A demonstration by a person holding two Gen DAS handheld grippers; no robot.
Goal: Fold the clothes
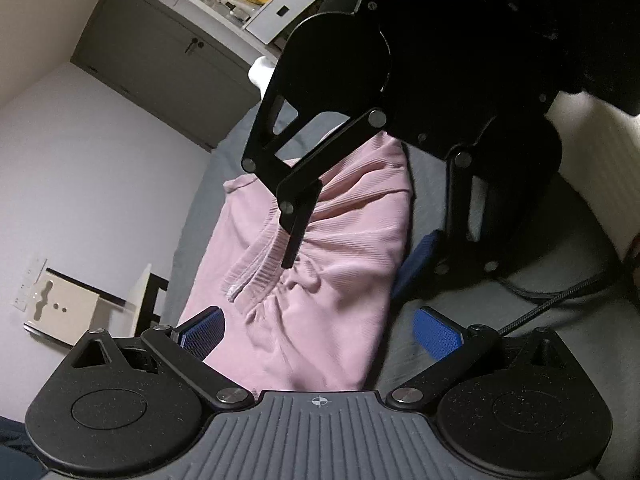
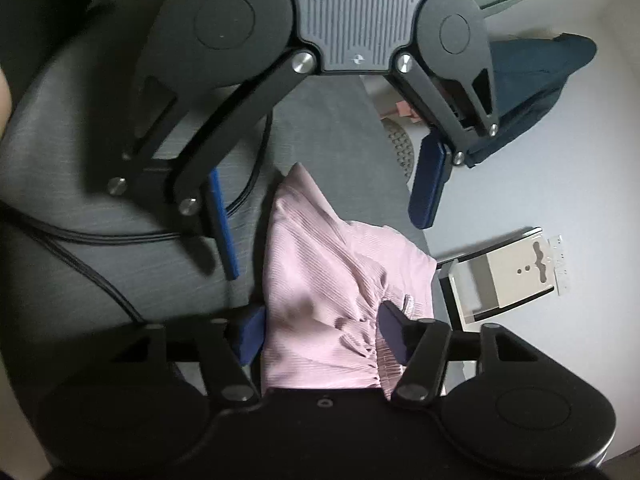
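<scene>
Pink ribbed cloth, a garment (image 1: 320,280) bunched into folds, lies on a grey bed cover (image 1: 460,360) between the two claws, which face each other across it.

Seen from the left wrist camera, the left claw (image 1: 320,332) stands wide open, with its blue pads (image 1: 202,334) apart on either side of the garment's near end. One pad sits at the cloth's left edge; the other rests over bare grey cover to the right, clear of the cloth. Straight ahead of this claw, the right claw (image 1: 354,258) reaches down from above. One of its black fingers lies over the gathered middle of the pink fabric, where a ribbed hem is rucked up, and its other blue pad shows just beside the cloth's right edge.

From the right wrist camera, the right claw (image 2: 316,336) is also open, with the garment (image 2: 332,288) filling the gap between its fingers. The cloth touches, or nearly touches, both pads, but the fingers are not pinched together on it. Beyond the pink heap, the left claw (image 2: 324,204) hangs spread wide above the far tip of the garment.

A black cable (image 2: 100,236) runs over the cover to the left of the right claw. Off to its right, past the bed's edge, a dark blue cloth (image 2: 532,92) lies on the pale floor, and a white box (image 2: 504,276) stands nearer.
</scene>
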